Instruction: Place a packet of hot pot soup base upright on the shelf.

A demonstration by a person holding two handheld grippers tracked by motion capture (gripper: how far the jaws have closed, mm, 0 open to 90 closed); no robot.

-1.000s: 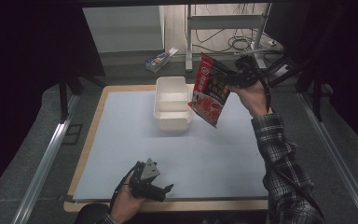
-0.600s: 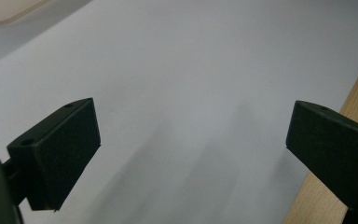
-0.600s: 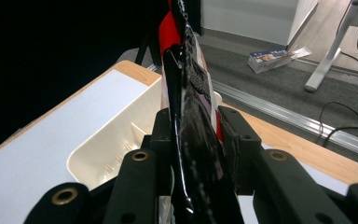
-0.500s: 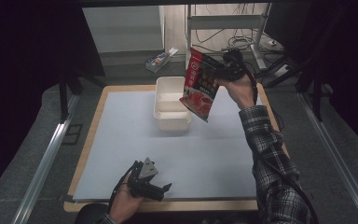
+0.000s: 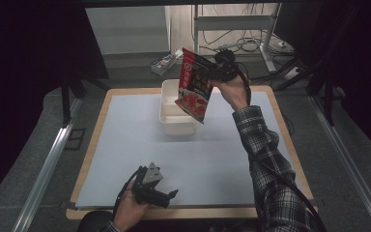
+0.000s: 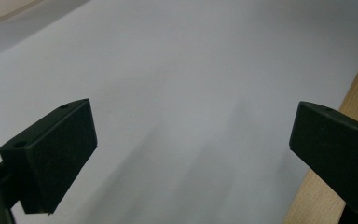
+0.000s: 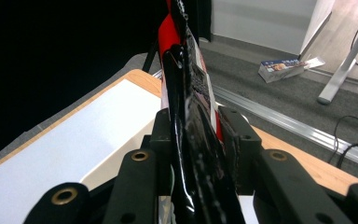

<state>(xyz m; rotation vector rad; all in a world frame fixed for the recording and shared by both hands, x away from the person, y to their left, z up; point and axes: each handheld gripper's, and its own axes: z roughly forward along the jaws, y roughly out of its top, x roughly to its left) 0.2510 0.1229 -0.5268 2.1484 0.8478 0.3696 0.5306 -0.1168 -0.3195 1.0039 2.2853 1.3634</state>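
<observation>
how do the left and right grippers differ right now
The left gripper sits low at the near edge of the pale blue mat; the right gripper is raised above the white rectangular plastic bin. The left gripper's jaws stand wide apart with nothing between them; the right gripper's jaws are clamped on the red and black glossy snack bag. Both are black, two-jawed and hand-held.

The right tool [image 5: 211, 73] is raised at arm's length with its jaws clamped together. The left tool [image 5: 166, 196] rests low, jaws spread wide apart.
</observation>
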